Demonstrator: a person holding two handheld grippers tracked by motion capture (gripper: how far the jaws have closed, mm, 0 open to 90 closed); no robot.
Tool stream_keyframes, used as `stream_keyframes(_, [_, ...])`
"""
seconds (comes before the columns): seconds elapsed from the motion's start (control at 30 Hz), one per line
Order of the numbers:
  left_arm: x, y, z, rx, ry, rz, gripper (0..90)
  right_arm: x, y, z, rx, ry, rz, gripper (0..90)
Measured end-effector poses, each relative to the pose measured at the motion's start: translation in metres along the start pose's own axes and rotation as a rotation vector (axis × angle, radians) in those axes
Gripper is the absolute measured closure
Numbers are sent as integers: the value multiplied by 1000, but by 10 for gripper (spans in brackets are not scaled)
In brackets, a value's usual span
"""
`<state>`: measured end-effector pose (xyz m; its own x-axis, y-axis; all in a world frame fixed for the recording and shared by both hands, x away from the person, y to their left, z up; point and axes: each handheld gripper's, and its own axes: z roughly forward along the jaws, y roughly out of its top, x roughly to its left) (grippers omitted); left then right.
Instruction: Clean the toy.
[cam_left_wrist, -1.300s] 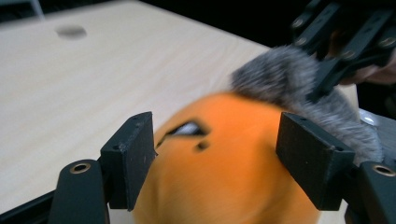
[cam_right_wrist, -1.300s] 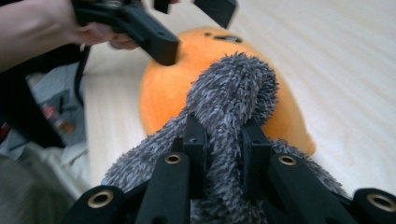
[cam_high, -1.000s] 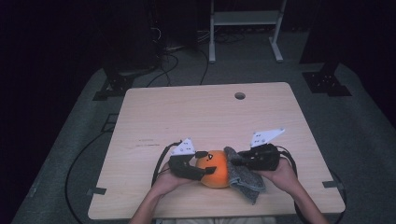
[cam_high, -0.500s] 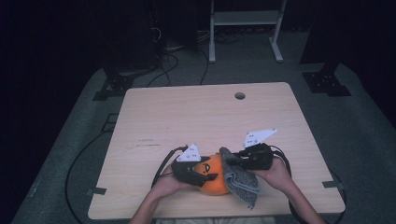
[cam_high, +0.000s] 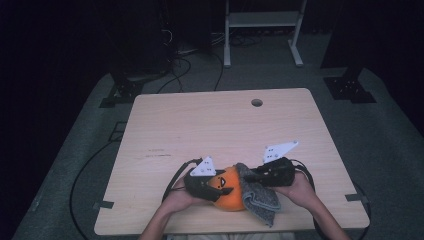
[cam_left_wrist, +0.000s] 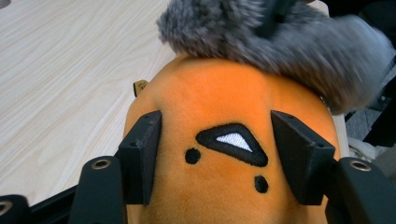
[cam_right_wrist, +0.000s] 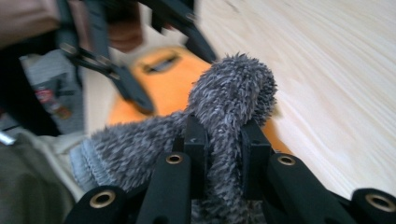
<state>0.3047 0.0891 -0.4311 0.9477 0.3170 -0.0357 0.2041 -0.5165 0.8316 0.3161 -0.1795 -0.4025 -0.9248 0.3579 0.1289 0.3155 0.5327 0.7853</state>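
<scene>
From the high view, the orange plush toy (cam_high: 227, 194) sat at the table's (cam_high: 220, 125) near edge, between both grippers; in the left gripper view, the left gripper (cam_left_wrist: 215, 154) had just been closing, its jaws flanking the toy's stitched face; in the right gripper view, the right gripper (cam_right_wrist: 223, 154) stood clamped on the grey fuzzy cloth (cam_right_wrist: 233, 93).

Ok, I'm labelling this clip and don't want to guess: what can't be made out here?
- Orange plush toy: its lower part is cut off by the bottom edge of the left gripper view; in the high view the grey towel covers its right side.
- Towel's full shape: bunched in the right gripper.
- Small tag beside the toy: too small to read.
</scene>
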Motion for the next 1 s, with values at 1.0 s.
stream_keyframes(1.0, [2,3,-2,-46,-7,-31,251,-51,-97,-85,-65,-300,223,464])
